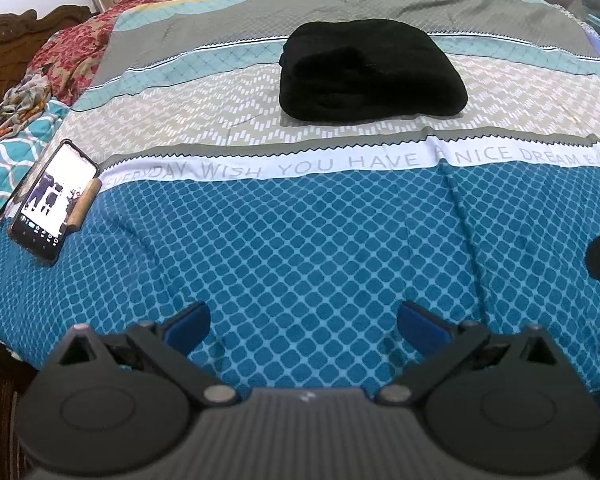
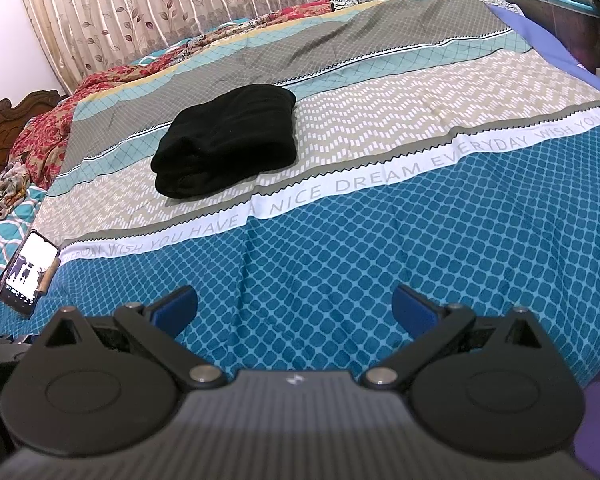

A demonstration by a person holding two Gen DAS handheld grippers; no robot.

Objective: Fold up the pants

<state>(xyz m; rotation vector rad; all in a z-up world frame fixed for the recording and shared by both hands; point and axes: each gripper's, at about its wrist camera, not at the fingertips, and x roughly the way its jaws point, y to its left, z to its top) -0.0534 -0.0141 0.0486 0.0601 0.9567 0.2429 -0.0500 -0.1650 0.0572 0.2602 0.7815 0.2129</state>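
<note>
Both tongs hover nearest the lens over the bed, the left tongs (image 1: pixel 304 320) and the right tongs (image 2: pixel 296 304) each released, blue pads spread wide with nothing between them. Beneath them the bed (image 2: pixel 340 280) fills the room, its cover banded in blue lattice, a white strip of lettering, beige chevrons and grey. Leaf-print curtains (image 2: pixel 160 12) hang behind it, beside a carved wooden headboard (image 2: pixel 4 120). Black pants (image 1: pixel 370 70) lie folded into a compact bundle mid-bed, well apart from both tongs. A lit phone (image 1: pixel 54 200) rests at the bed's left edge.
</note>
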